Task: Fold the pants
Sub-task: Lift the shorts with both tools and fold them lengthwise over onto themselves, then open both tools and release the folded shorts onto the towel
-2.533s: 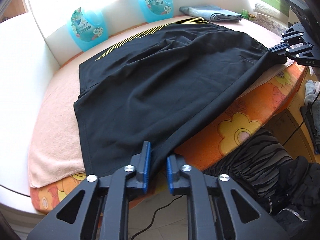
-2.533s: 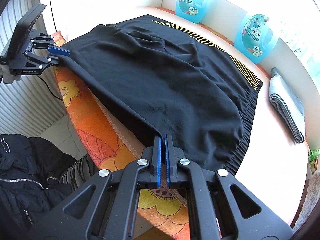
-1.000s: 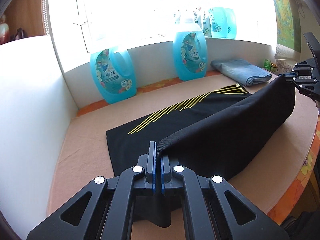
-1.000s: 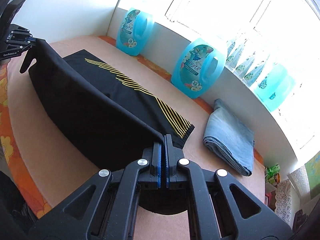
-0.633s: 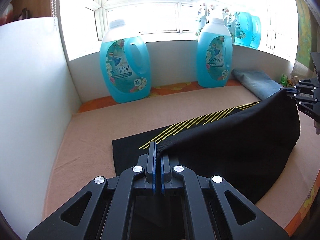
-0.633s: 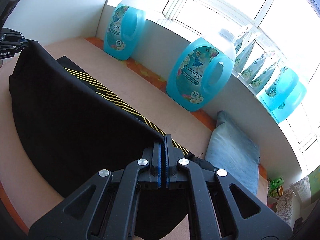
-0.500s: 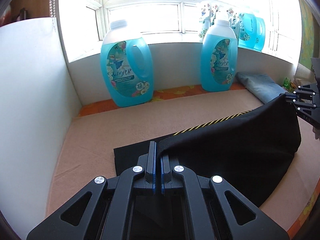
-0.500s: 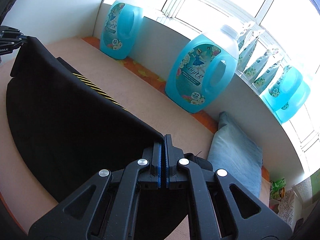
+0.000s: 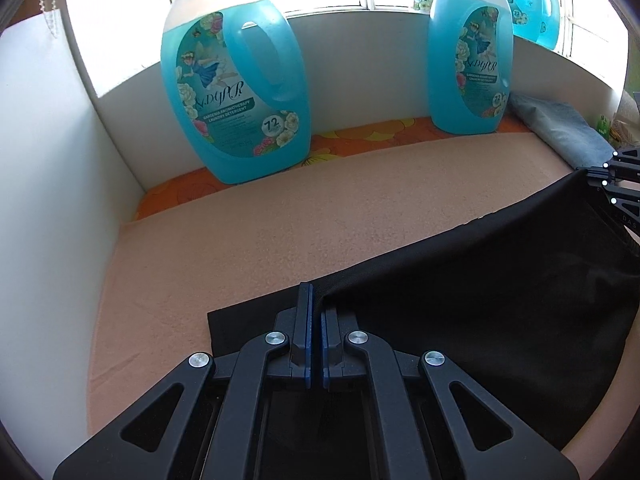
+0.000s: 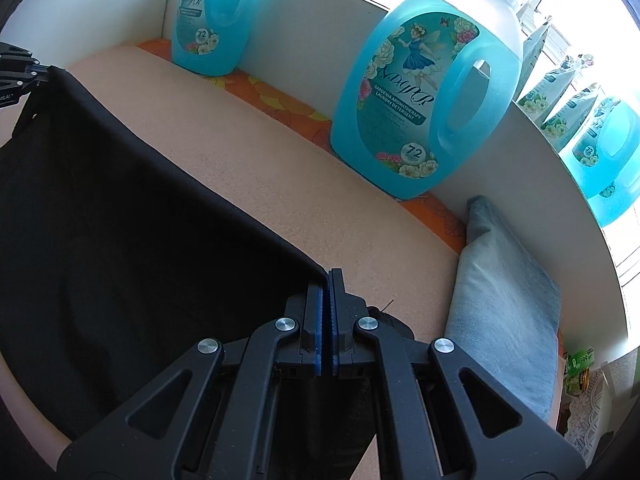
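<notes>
We hold the black pants (image 9: 480,312) taut between the left gripper (image 9: 314,312) and right gripper (image 10: 329,292), jaws of both pinched on the carried edge at lower frame. The first fold looks nearly laid over the bench (image 9: 320,220); release and further folds remain.
</notes>
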Tool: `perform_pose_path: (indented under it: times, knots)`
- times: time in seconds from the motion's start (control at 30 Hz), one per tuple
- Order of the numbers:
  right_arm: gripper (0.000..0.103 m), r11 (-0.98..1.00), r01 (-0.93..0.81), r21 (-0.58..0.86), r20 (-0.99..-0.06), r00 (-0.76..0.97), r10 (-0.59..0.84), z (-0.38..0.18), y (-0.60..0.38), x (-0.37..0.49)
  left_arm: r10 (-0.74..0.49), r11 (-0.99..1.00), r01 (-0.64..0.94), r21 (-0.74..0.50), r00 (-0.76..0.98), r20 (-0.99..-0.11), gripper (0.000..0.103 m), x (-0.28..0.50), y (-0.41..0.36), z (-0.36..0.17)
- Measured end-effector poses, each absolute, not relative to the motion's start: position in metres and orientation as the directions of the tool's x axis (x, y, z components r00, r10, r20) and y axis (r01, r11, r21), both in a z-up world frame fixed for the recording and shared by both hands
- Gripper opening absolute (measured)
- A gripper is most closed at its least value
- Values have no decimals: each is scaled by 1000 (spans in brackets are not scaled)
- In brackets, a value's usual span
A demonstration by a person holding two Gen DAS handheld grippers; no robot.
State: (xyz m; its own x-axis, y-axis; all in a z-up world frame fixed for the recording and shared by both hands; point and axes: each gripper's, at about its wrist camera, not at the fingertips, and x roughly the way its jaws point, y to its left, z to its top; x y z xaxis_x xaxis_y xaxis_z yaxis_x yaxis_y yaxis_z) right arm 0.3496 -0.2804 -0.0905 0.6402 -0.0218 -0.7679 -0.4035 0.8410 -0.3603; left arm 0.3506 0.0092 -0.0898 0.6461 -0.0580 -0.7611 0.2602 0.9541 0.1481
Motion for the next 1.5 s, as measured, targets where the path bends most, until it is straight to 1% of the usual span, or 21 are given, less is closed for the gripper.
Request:
perform_pose_path:
  times: [0.23,0.47,0.7,0.8,0.83,0.87,0.9,0.93,0.97,1.1,1.23,1.37,1.5]
  knots:
    - [3,834,-417,-362,-787,615,-34,-111,-276,364,67,944,209,256,636,-768,12,362,19,-109]
    - [3,837,-414,-358,-791,611,-36,-110,-275,376,140,962,92,257,643,-753,13,366,61,-101]
    - [3,838,-415,-354,-812,581,-55,-114,-274,391,154,964,59,258,667,-729,13,351,80,-87]
    - [5,854,-393,-342,-809,585,-55,-109,-279,390,127,972,59,230,687,-715,13,333,86,-77]
    - [13,858,-383,-343,-803,593,-56,-106,-280,388,120,973,60,223,692,-712,13,326,88,-74]
    - [27,859,-372,-353,-793,606,-63,-102,-281,384,112,975,62,215,696,-709,13,319,90,-73]
    - [34,859,-361,-362,-779,624,-66,-96,-282,378,99,977,68,204,699,-708,13,311,92,-72]
    - [45,862,-354,-363,-766,640,-59,-90,-283,372,90,978,73,197,701,-708,13,303,93,-71]
    - [47,866,-350,-357,-757,651,-49,-83,-282,365,82,978,79,192,702,-708,14,295,94,-72]
    - [47,872,-367,-324,-735,678,12,-56,-280,329,26,980,123,157,703,-711,14,263,91,-74]
    - [47,858,-441,-263,-746,657,109,-43,-268,282,-77,975,202,95,701,-709,14,232,75,-74]
    - [47,812,-551,-192,-771,596,223,-51,-243,233,-181,953,300,43,677,-714,14,207,48,-79]
    - [47,755,-640,-141,-801,522,293,-72,-211,197,-265,927,374,-4,648,-715,14,187,22,-84]
